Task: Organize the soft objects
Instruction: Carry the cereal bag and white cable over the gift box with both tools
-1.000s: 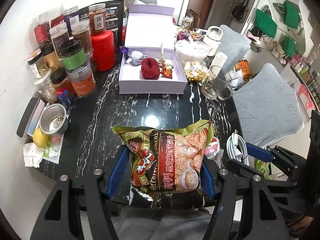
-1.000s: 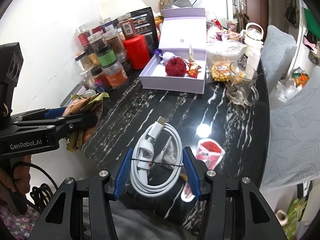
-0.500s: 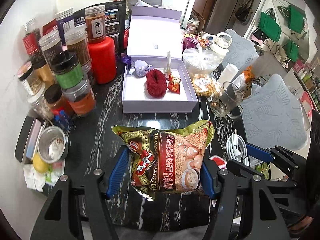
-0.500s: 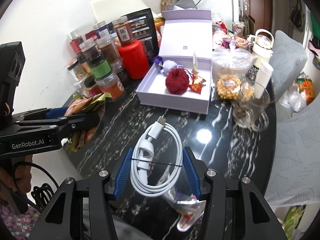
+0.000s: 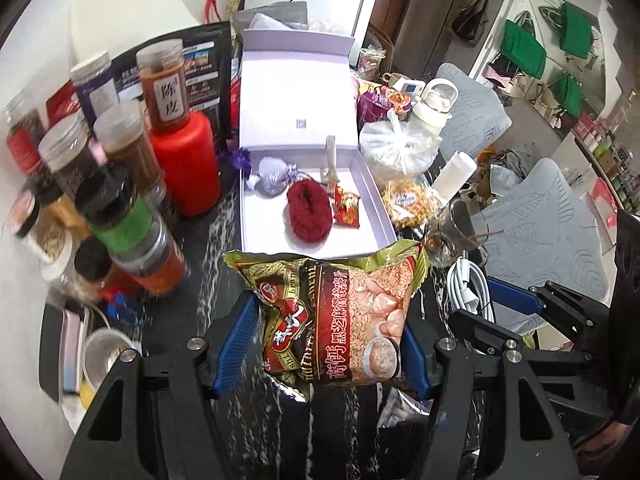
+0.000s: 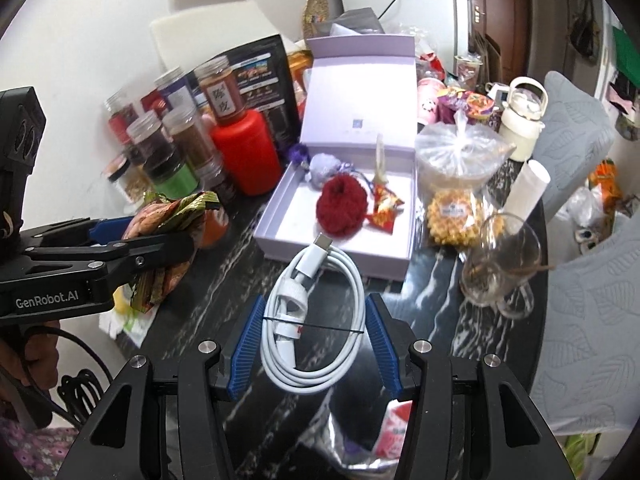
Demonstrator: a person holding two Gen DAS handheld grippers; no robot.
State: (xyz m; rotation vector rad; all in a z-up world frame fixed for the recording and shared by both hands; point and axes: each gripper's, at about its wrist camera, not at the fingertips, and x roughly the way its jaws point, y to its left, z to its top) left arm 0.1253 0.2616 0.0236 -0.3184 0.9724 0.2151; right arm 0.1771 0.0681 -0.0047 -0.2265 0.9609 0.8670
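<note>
Left wrist view: left gripper [image 5: 330, 350] fingers clamped on a snack bag [image 5: 334, 318], blue pads pressing both side edges. Bag is lifted off the black marble worktop [image 5: 200, 252], its top edge overlapping the near rim of the open lilac box [image 5: 310, 184]. In the box: red fluffy scrunchie [image 5: 309, 216], small lilac pouch [image 5: 274, 176], red candy wrapper [image 5: 347, 210]. Box lid stands upright at the back. Left of the box: red bottle [image 5: 186, 164] and a crowd of spice jars [image 5: 120, 200]. Right of the box: glass cup [image 5: 456, 236] and a tied plastic bag [image 5: 400, 148]. Right gripper is visible at the right edge, carrying a white cable.

Right wrist view: right gripper [image 6: 314, 350] fingers narrowed onto a coiled white cable [image 6: 316, 322]; a thin tie across the coil reaches both pads. Coil is held above the worktop, just in front of the box's near wall. Left gripper sits at the left edge with the snack bag crumpled between its fingers. A foil packet [image 6: 394, 436] lies on the worktop below the right gripper.
</note>
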